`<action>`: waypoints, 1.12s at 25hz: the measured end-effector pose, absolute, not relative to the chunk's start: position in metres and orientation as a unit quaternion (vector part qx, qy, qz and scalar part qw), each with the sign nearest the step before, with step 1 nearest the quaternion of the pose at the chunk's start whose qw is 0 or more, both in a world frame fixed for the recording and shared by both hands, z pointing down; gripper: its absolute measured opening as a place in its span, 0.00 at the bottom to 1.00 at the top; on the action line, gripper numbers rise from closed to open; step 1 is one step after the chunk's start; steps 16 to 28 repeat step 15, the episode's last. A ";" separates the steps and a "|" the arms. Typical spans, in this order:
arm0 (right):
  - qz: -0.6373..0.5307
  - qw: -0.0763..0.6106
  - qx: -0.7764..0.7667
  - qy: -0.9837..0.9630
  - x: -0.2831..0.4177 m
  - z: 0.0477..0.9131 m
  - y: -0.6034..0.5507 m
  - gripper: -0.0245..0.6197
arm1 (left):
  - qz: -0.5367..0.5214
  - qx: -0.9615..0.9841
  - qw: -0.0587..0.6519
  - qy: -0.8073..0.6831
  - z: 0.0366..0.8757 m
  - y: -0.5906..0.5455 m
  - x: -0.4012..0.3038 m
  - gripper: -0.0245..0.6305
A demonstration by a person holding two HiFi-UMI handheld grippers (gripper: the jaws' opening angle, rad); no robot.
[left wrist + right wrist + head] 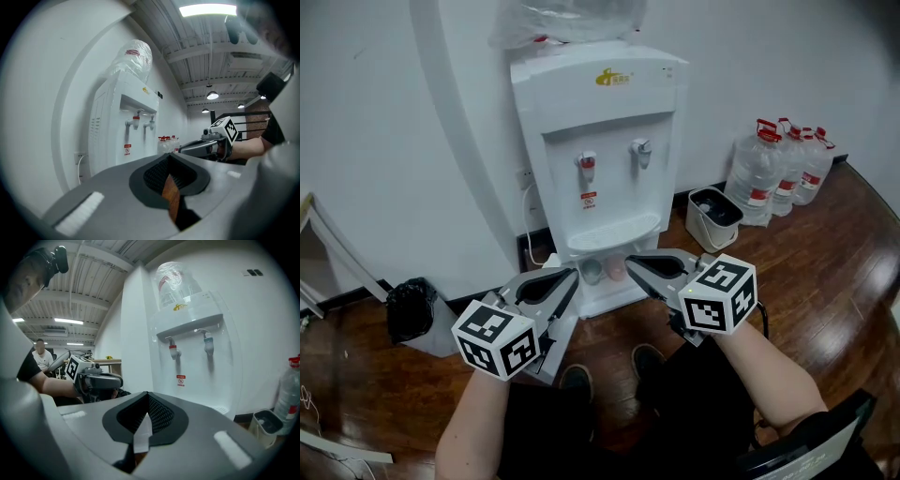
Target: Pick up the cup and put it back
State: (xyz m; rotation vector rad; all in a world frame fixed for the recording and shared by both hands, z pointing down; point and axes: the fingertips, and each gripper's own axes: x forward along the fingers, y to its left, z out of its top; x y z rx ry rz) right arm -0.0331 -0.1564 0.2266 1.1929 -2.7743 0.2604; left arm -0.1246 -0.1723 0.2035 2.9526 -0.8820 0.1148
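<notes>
Two small cups stand side by side in the recess under the drip tray of the white water dispenser (pixel 600 141): a grey one (pixel 592 272) and a pink one (pixel 616 270). My left gripper (pixel 567 286) hovers just left of the grey cup. Its jaws are open with nothing between them, and the wooden floor shows through the gap in the left gripper view (pixel 171 185). My right gripper (pixel 634 264) points at the pink cup from the right, shut and empty, its pads nearly together (pixel 142 430). Each gripper shows in the other's view, the right gripper (pixel 190 147) and the left gripper (pixel 105 380).
Several large water jugs (pixel 778 169) and a white bin (pixel 714 216) stand right of the dispenser. A black bag (pixel 411 307) lies on the floor at the left. A cable runs from a wall outlet (pixel 525 178). My shoes (pixel 577 378) are on the wooden floor.
</notes>
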 end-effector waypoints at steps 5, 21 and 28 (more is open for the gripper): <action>0.092 0.044 0.405 -0.909 -0.024 0.226 -0.159 0.04 | 0.042 0.957 0.025 -0.286 0.206 -0.170 -0.122 0.36; 0.102 0.036 0.407 -0.907 -0.016 0.227 -0.163 0.04 | 0.035 0.957 0.031 -0.286 0.207 -0.169 -0.118 0.36; 0.102 0.036 0.407 -0.907 -0.016 0.227 -0.163 0.04 | 0.035 0.957 0.031 -0.286 0.207 -0.169 -0.118 0.36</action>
